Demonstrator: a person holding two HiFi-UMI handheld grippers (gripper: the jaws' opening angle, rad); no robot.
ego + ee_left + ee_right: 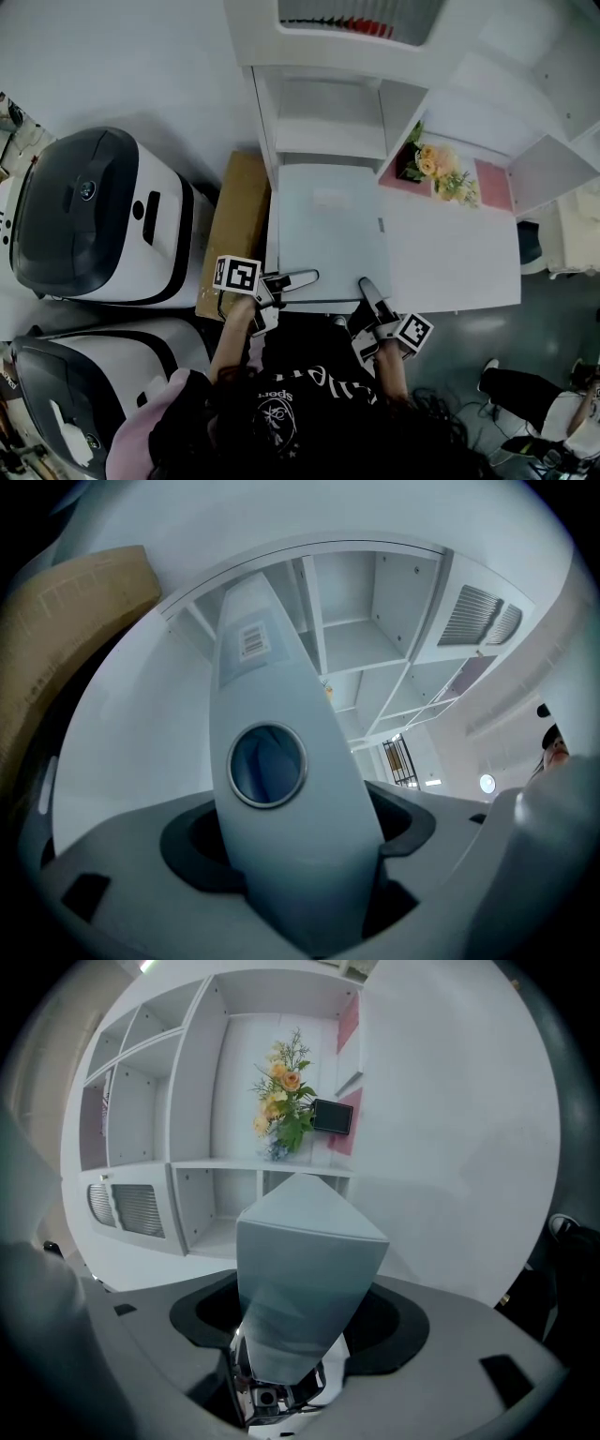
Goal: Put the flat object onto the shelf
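The flat object, a pale grey-blue panel, is in front of the white shelf, with its far edge close to an open compartment. The left claw is clamped on its near left edge and the right claw on its near right edge. Yellow flowers stand to the right of it. A cardboard box lies at the left.
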